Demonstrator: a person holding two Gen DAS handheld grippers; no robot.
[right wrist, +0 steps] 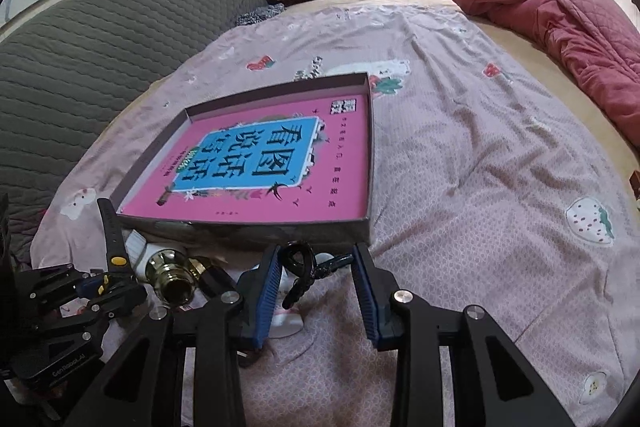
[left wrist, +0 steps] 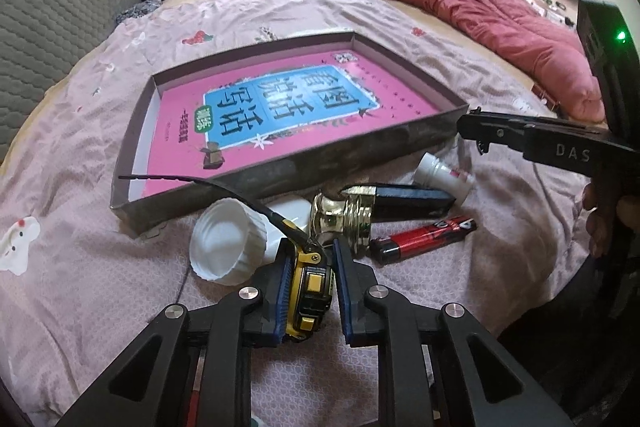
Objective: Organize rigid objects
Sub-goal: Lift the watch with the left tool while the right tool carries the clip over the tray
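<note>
Tape measure point(left wrist: 310, 291) is clamped in left gripper point(left wrist: 310, 293); right gripper point(right wrist: 316, 291), marked "DAS", fingers apart around black carabiner point(right wrist: 300, 267).

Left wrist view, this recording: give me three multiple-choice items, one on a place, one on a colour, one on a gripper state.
1. Where is the red lighter?
A. inside the tray
B. on the bedsheet, outside the tray
C. in a gripper

2. What colour is the book cover in the tray?
A. pink
B. green
C. white

3. The left gripper is
A. open, nothing between its pads
B. out of view
C. around the yellow tape measure

Answers: B, it lies near the tray's front wall; A, pink surrounds the blue title panel; C, the tape measure sits between the pads.
</note>
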